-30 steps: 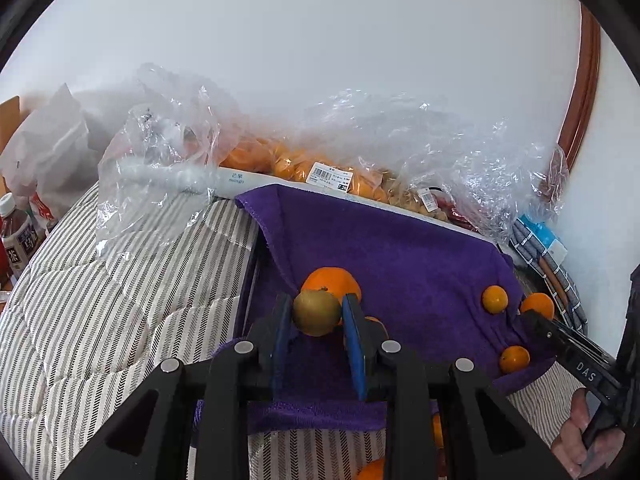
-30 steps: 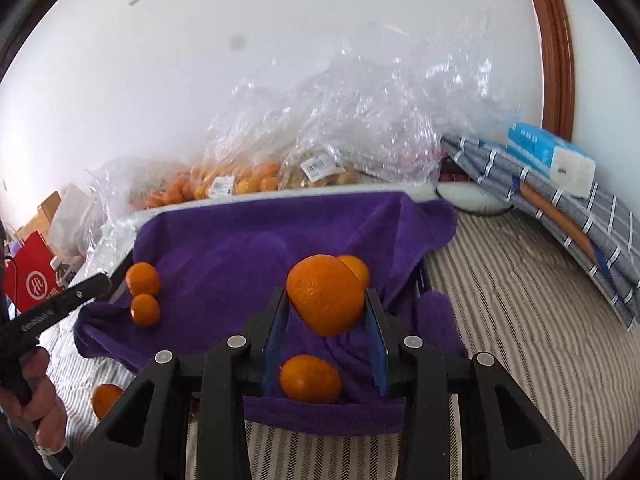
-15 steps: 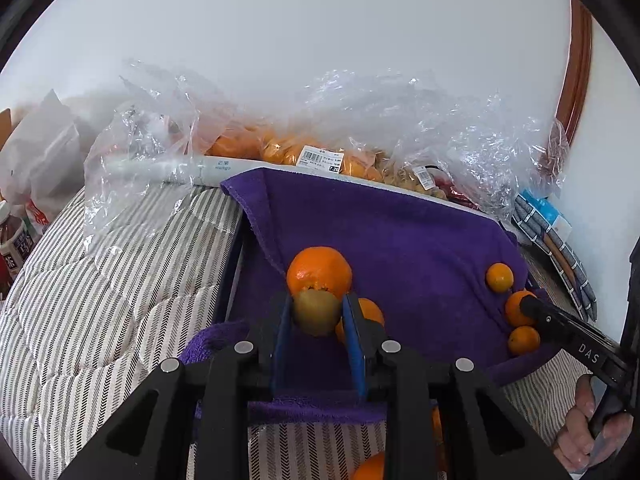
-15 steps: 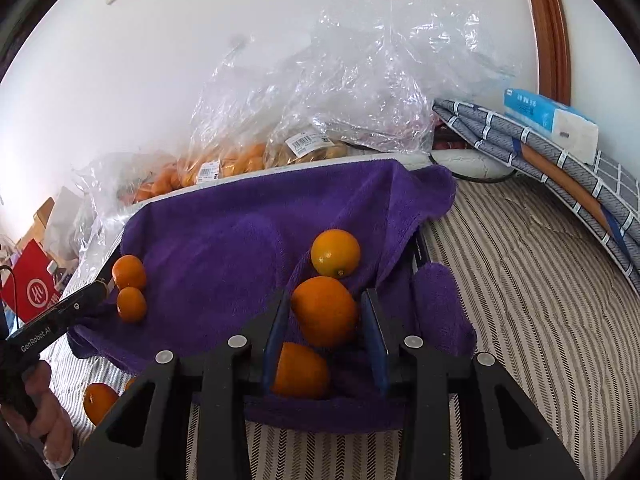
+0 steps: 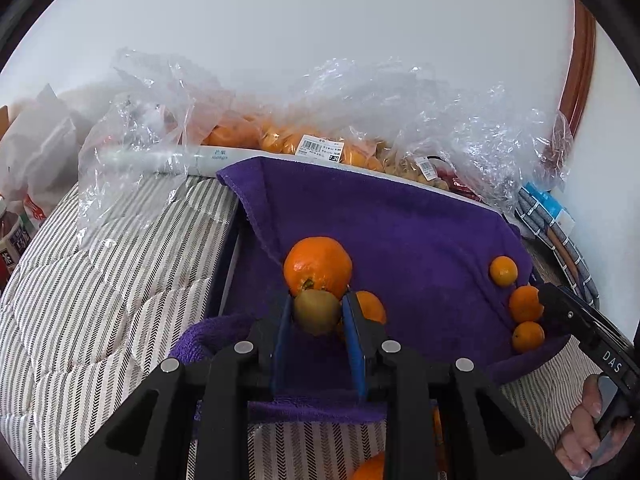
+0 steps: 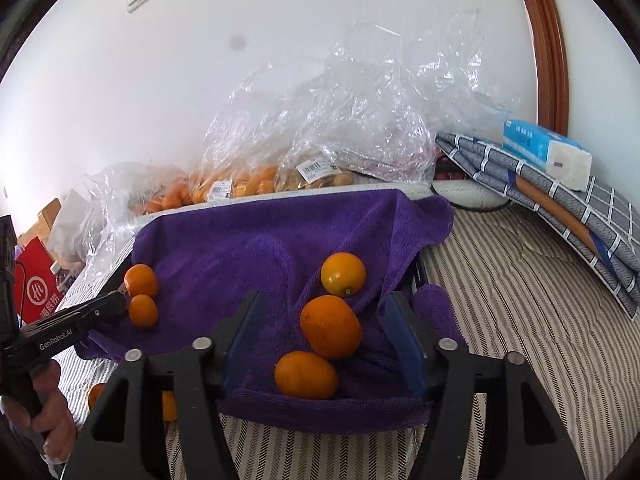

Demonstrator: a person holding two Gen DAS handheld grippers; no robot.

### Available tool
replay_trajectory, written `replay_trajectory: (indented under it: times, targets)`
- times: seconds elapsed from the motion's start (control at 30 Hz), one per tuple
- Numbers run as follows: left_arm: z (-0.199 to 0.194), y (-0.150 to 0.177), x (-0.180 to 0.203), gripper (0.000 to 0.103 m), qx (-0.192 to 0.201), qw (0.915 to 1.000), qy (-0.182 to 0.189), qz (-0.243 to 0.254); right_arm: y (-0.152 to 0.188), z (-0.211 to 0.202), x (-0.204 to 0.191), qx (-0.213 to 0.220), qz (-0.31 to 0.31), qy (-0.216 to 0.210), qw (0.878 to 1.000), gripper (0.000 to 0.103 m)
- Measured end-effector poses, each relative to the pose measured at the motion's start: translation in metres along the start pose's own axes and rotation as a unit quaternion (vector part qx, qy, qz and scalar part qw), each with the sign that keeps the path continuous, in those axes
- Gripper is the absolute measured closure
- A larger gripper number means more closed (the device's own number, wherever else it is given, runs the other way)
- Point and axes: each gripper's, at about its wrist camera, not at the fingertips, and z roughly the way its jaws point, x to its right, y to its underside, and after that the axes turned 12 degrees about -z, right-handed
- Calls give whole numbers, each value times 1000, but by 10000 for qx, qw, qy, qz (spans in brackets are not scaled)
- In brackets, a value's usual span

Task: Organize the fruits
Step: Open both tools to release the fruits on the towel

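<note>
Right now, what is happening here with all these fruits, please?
A person sorts fruit onto a purple towel with two handheld grippers. The left gripper grips a small brown-green kiwi-like fruit above the towel. The right gripper is open, with a large orange lying free on the towel between its fingers.

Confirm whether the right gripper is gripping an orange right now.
No: the right gripper is open, its fingers clear of the orange on the purple towel.

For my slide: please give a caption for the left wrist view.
Left gripper holding a kiwi above the purple towel, beside an orange.
</note>
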Motion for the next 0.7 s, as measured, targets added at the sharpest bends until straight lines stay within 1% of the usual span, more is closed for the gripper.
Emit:
replay_trajectory:
  times: [0.17, 0.37, 0.47, 0.53, 0.63, 0.7]
  targets:
    - [0, 0, -1, 78, 27, 10000, 13, -29, -1, -1, -3, 18, -90, 96, 9999, 36]
    - [-1, 1, 0, 78, 32, 10000, 37, 15, 0, -6, -3, 159, -63, 62, 9998, 36]
    - [-5, 0, 0, 71, 124, 9999, 87, -30, 0, -14, -8, 352, -140, 13, 9993, 36]
    - [-8, 0, 0, 62, 186, 9997, 133, -37, 0, -20, -13, 471, -284, 59, 9985, 36]
    - [-11, 0, 0, 60, 228, 9996, 167, -14, -2, -25, -19, 538, -418, 209, 9975, 36]
    - [-14, 0, 1, 58, 263, 9995, 169, -5, -4, -29, -19, 580, -363, 288, 9972, 36]
